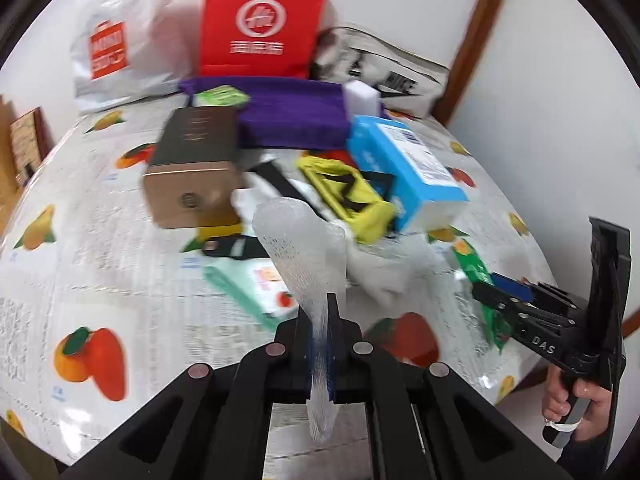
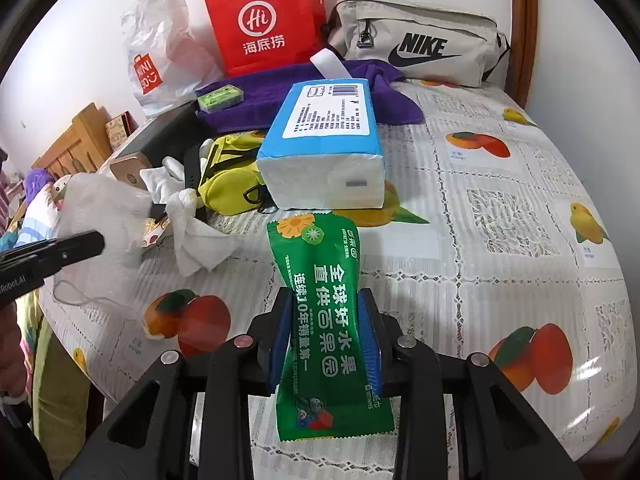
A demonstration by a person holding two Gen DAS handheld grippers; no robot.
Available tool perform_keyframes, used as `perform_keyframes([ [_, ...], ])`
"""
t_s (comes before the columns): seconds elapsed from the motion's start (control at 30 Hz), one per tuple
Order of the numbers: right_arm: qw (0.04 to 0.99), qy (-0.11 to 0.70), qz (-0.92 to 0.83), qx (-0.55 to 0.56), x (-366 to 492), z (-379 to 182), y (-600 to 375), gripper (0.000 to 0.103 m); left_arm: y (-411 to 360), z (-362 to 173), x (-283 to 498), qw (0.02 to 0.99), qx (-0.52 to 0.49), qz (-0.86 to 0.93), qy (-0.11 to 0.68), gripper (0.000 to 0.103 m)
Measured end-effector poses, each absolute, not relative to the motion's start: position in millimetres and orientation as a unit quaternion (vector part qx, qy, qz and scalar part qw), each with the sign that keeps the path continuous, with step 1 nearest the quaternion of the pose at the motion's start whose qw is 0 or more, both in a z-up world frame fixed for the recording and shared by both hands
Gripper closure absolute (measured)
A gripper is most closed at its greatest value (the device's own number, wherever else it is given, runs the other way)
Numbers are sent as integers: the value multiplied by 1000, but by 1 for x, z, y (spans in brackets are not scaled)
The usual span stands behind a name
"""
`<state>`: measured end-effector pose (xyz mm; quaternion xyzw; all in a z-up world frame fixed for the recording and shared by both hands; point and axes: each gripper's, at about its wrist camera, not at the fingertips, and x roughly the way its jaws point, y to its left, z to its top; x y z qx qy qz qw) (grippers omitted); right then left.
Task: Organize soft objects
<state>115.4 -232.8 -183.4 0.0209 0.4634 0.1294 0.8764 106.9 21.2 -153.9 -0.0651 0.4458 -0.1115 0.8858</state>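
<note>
We are holding two soft things off the table at once. Our left gripper [image 1: 320, 320] is squeezing a white foam net sleeve [image 1: 304, 240] flat between its fingers, which are pressed almost together on it; the sleeve's wide end is fanning out ahead of the tips while its narrow tail is trailing back past them, so we judge the pinch sits low on the sleeve to keep it from slipping. Our right gripper [image 2: 325, 332] is clamping a green wet-wipe packet [image 2: 320, 300] across its middle, the blue pads [image 2: 280, 344] pushing in on both long edges, with the packet lying lengthwise along the fingers and its far end hanging just above the fruit-print tablecloth [image 2: 500, 208].

Ahead of both, the clutter is bunching together: a blue tissue pack [image 2: 324, 140] leaning beside a yellow pouch [image 2: 230, 184], a crumpled white cloth [image 2: 196, 236] near them, and a purple towel [image 2: 260, 100] spread at the back under a small green cassette-shaped case [image 2: 220, 98]. A red paper bag [image 2: 264, 20], a white plastic bag [image 2: 160, 52] and a beige waist bag [image 2: 420, 46] are standing along the wall, likely places for sorting.
</note>
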Motion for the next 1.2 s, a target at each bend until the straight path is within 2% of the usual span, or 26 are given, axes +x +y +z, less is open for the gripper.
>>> perform_keyframes([
  [0.67, 864, 487, 127, 32, 135, -193, -219, 75, 92, -184, 131, 869, -119, -59, 476, 98],
  [1.2, 894, 426, 135, 25, 154, -121, -220, 75, 88, -123, 148, 889, -111, -75, 437, 98],
])
